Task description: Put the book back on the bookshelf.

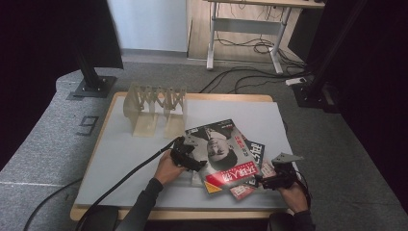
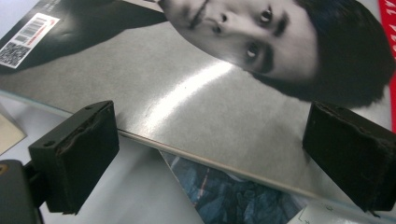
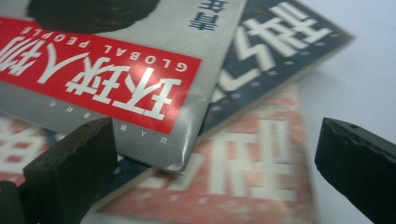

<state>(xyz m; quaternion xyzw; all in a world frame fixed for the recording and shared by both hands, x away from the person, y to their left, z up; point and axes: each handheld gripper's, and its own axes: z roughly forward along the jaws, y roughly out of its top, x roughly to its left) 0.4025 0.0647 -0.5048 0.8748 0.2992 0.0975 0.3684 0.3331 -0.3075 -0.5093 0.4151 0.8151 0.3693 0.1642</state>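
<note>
On the worktop (image 1: 120, 159), near edge: top magazine (image 1: 222, 150) overlying two more, its long edge crossing the open left claw (image 1: 185, 155); right claw (image 1: 269, 180), open, at its corner.

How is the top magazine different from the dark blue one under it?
The top magazine has a grey cover with a face and a red title band; the dark blue magazine has big white letters. The top magazine shows its whole cover, while the dark blue magazine is mostly hidden, poking out at the right. The top one lies askew across the blue one. Both lie flat on the table.
</note>
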